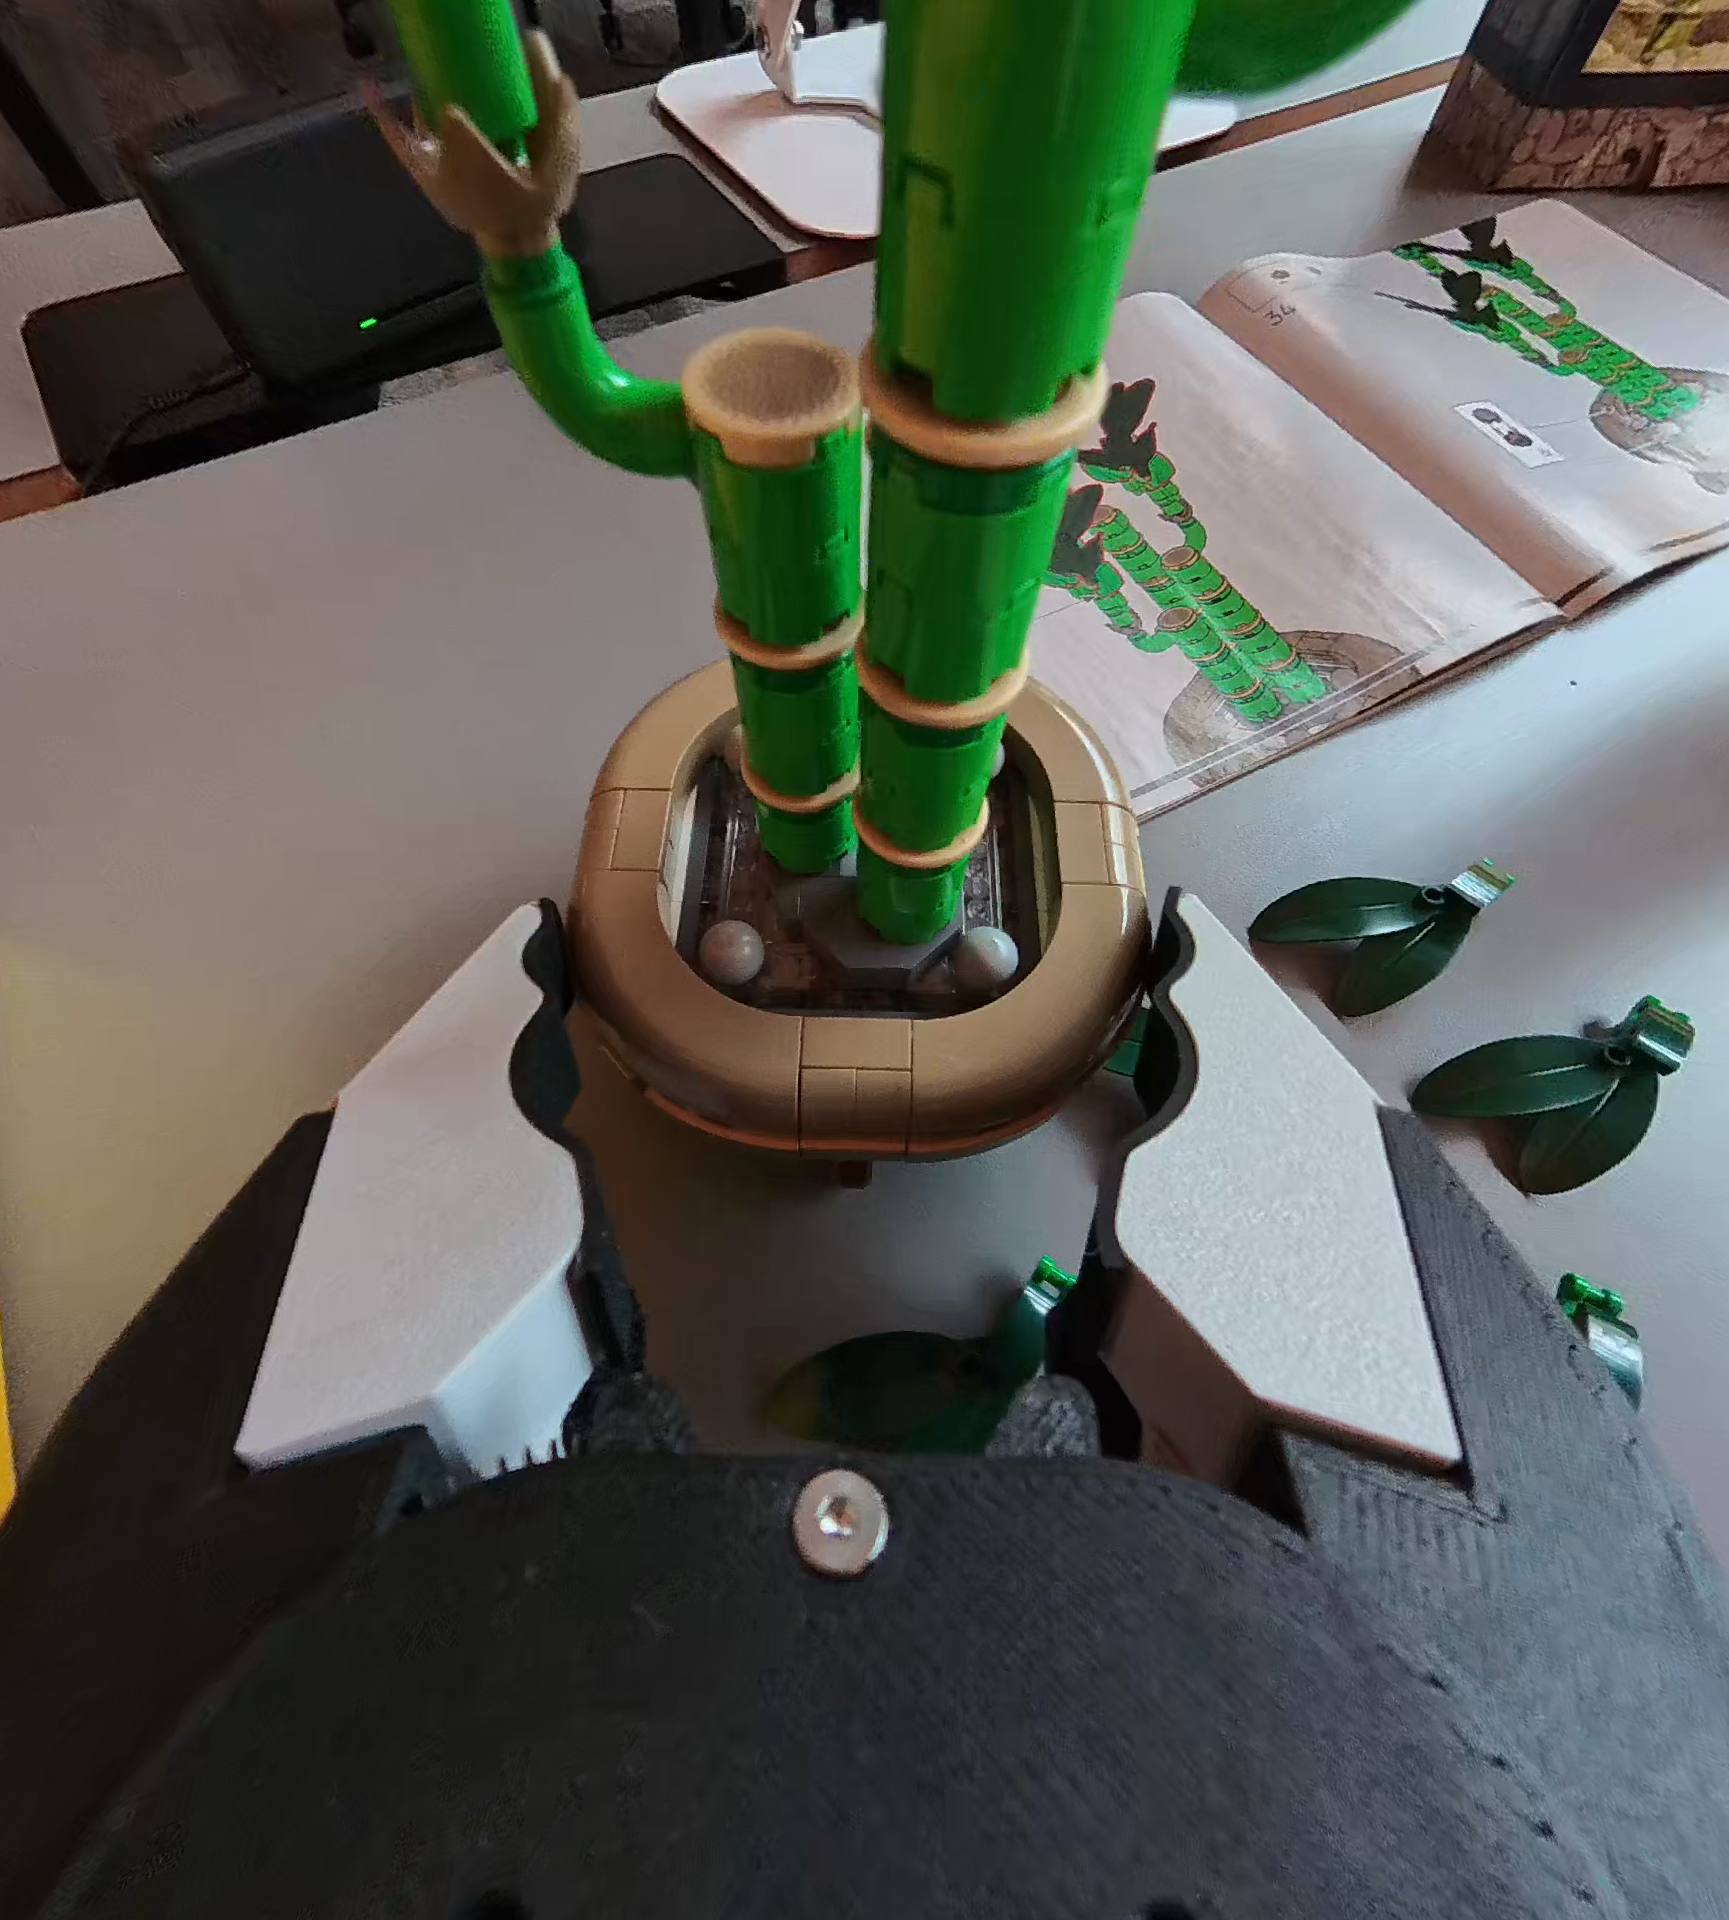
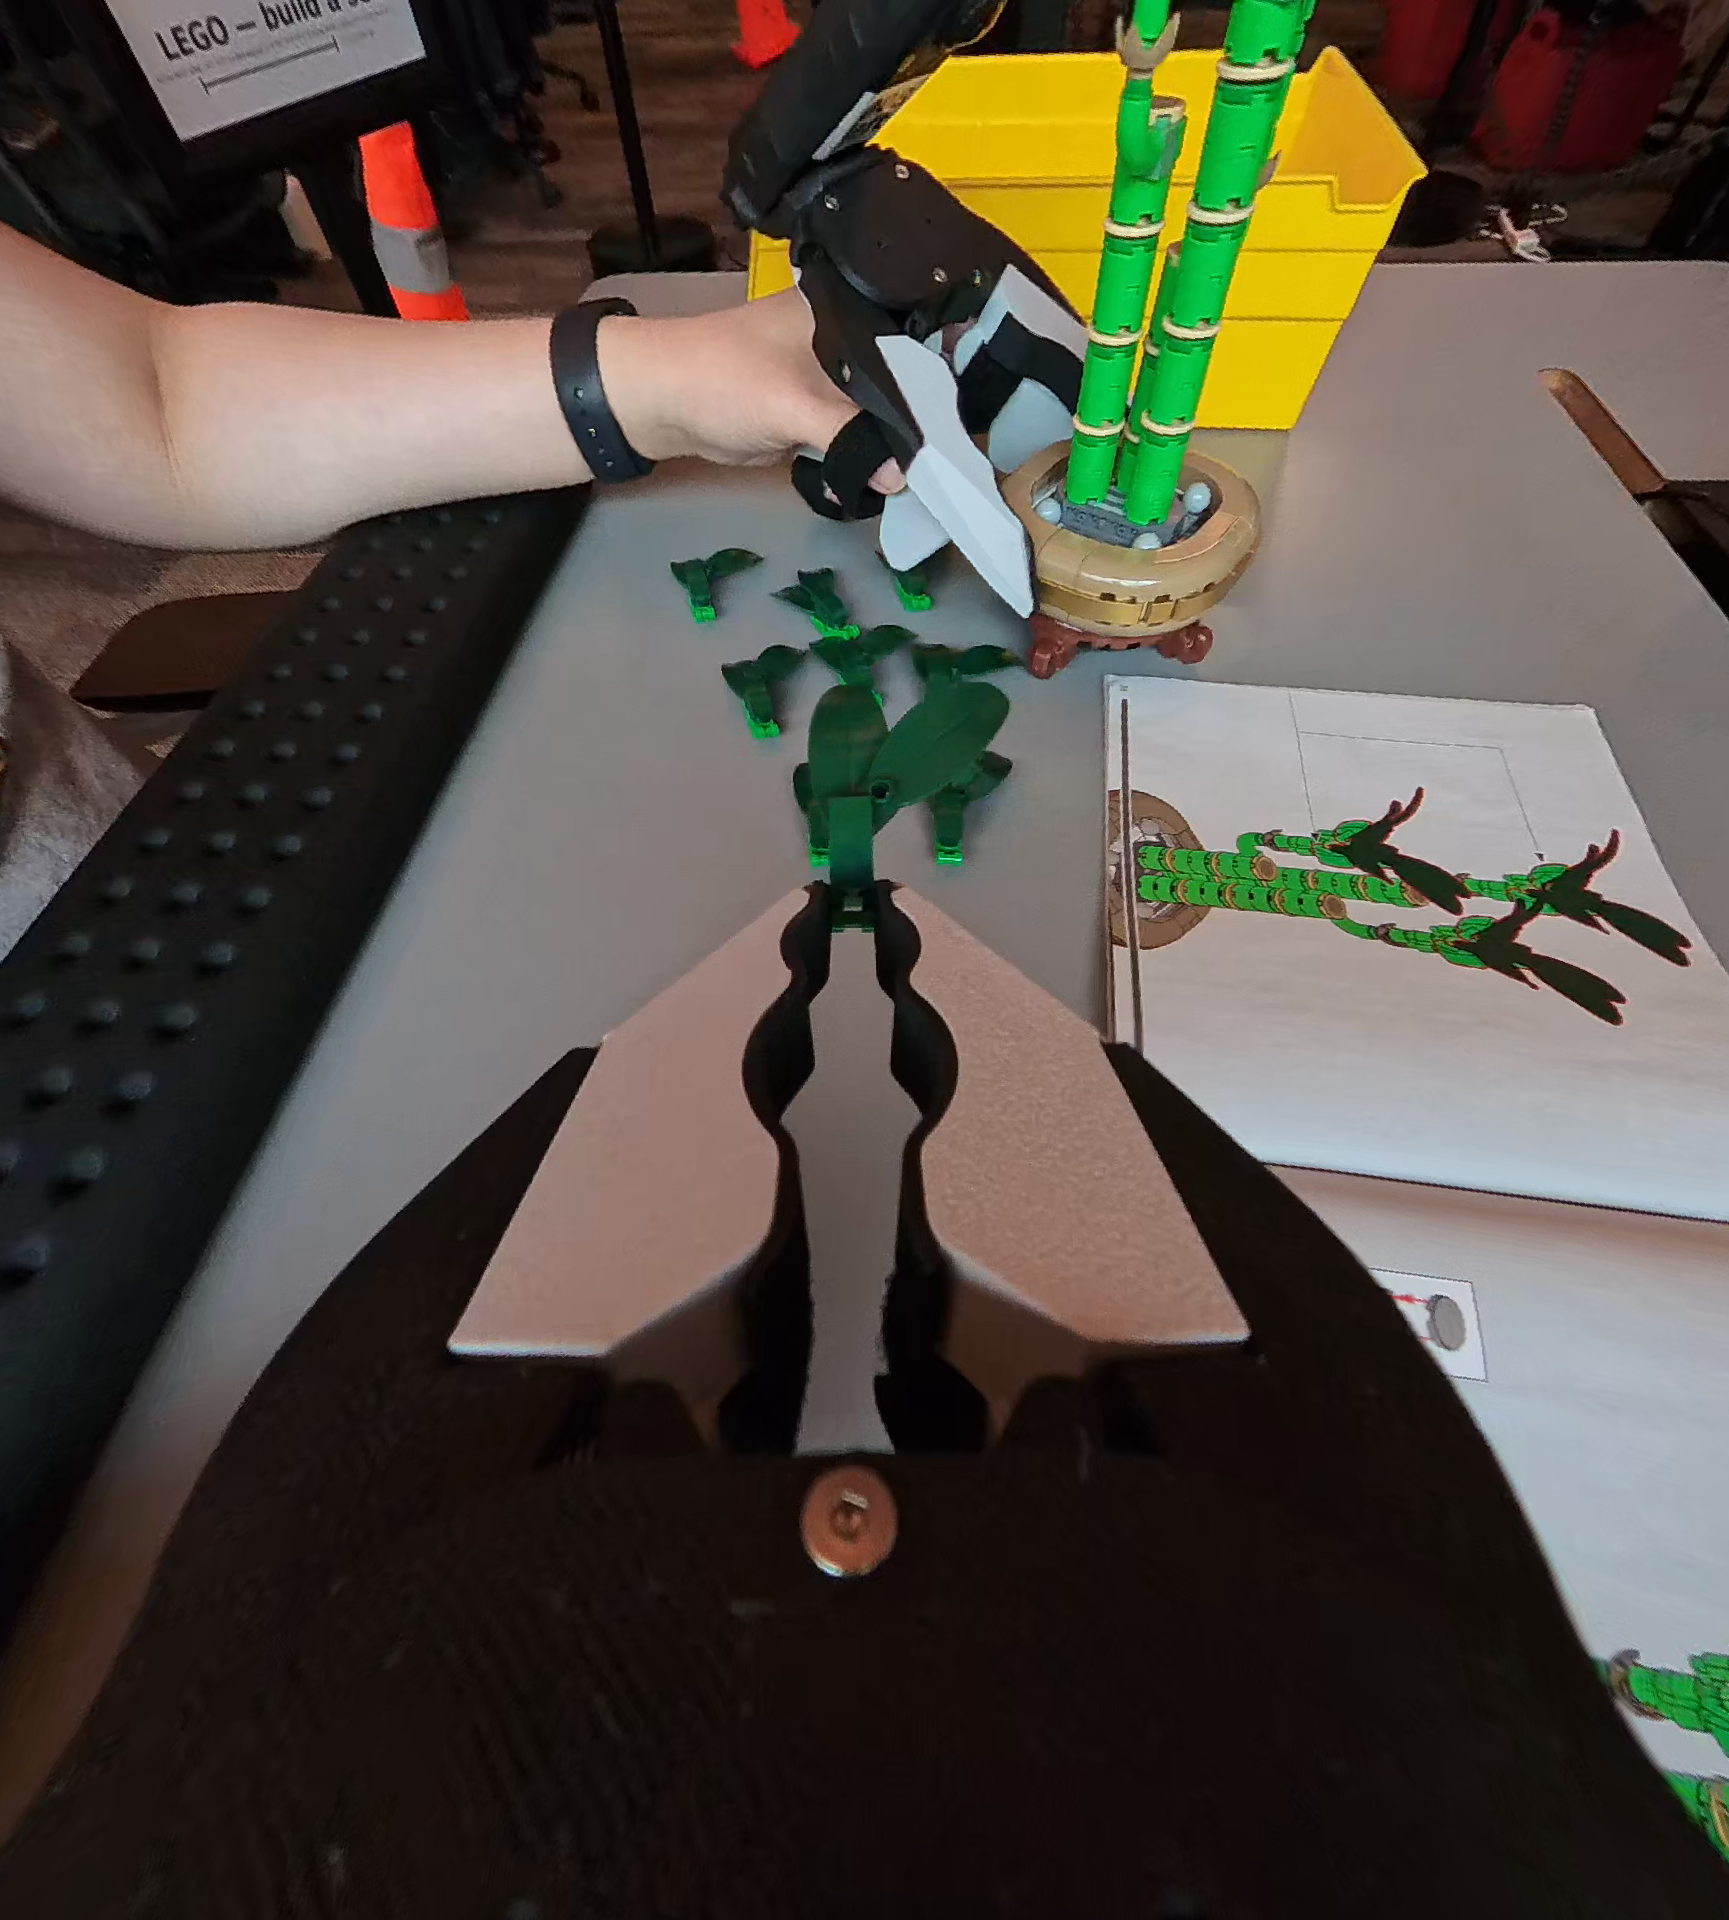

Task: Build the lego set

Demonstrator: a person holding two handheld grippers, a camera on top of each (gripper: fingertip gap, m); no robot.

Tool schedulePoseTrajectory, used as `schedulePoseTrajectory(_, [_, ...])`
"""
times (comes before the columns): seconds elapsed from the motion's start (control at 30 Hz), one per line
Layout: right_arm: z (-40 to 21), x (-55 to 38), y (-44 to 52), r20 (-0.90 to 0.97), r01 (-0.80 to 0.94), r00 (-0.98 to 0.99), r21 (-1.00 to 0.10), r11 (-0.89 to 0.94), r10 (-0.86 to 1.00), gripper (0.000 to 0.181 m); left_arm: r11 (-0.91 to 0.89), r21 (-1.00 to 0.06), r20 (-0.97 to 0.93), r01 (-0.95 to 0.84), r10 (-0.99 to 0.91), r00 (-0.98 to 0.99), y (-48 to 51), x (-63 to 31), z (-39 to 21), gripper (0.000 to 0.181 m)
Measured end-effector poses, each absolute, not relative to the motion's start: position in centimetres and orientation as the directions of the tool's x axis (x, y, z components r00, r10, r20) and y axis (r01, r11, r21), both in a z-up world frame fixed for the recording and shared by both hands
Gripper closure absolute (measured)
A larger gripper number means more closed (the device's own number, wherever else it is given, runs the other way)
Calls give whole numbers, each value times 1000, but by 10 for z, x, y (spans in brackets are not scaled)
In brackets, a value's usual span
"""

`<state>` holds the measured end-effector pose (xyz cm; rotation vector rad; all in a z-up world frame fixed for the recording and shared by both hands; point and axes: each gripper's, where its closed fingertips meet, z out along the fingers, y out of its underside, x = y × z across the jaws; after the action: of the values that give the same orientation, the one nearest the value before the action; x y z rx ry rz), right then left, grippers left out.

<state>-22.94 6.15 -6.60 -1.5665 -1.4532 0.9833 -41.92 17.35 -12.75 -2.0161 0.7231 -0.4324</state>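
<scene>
A tan Lego pot [image 1: 855,1081] on brown feet holds tall green bamboo stalks [image 1: 953,582]; one stalk has a side branch with a brown tip. My left gripper [image 1: 860,935] has a finger on each side of the pot, and both touch its rim. The pot [image 2: 1140,582] and left gripper [image 2: 974,520] also show in the right wrist view. My right gripper [image 2: 852,904] is shut on the stem of a dark green leaf piece [image 2: 901,758] and holds it above the table.
Several loose leaf pieces [image 2: 818,655] lie left of the pot; others lie beside my left gripper [image 1: 1556,1091]. An open instruction booklet [image 2: 1411,987] lies to the right. A yellow bin [image 2: 1047,156] stands behind the pot. A person's arm [image 2: 320,405] reaches in from the left.
</scene>
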Motion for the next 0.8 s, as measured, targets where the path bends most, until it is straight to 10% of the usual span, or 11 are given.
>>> schedulePoseTrajectory(0.8, [-82, -235, 62, -70, 440, 53, -894, -86, 996, 175, -508, -833, 97, -220, -526, 845, 169, -417, -136, 71])
